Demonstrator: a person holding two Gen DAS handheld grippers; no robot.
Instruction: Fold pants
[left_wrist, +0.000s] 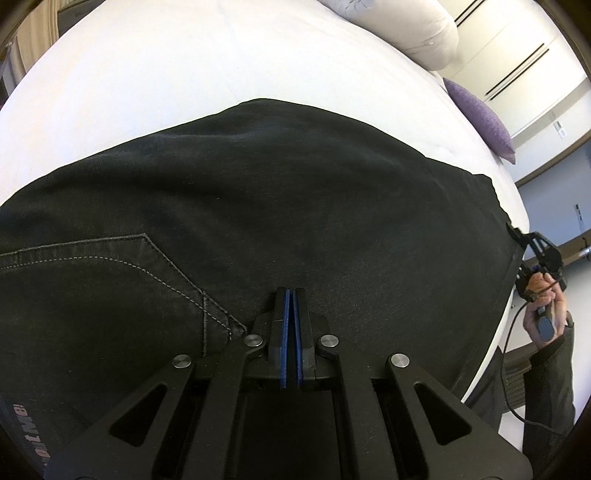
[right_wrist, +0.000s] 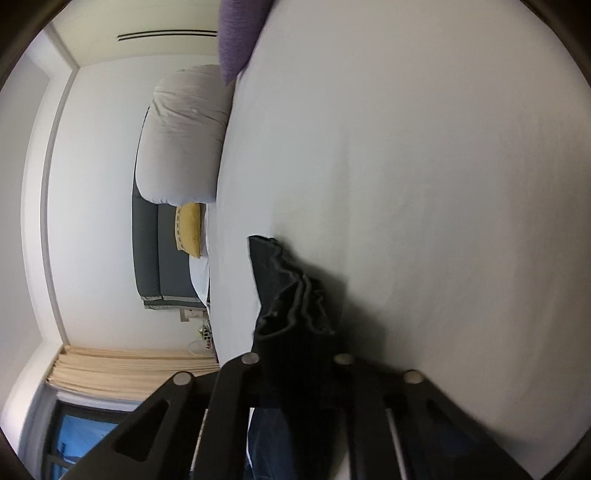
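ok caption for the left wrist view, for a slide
Shut left gripper pressed on black pants spread across the white bed.

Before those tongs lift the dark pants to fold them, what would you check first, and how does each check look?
1. Left tongs shut on the pants: ok.
2. Right tongs gripping the bunched hem: ok, cloth sits between them.
3. Pants lying flat on the white sheet: ok.
4. Purple cushion apart from the pants: ok.
5. Both legs aligned underneath: cannot tell.
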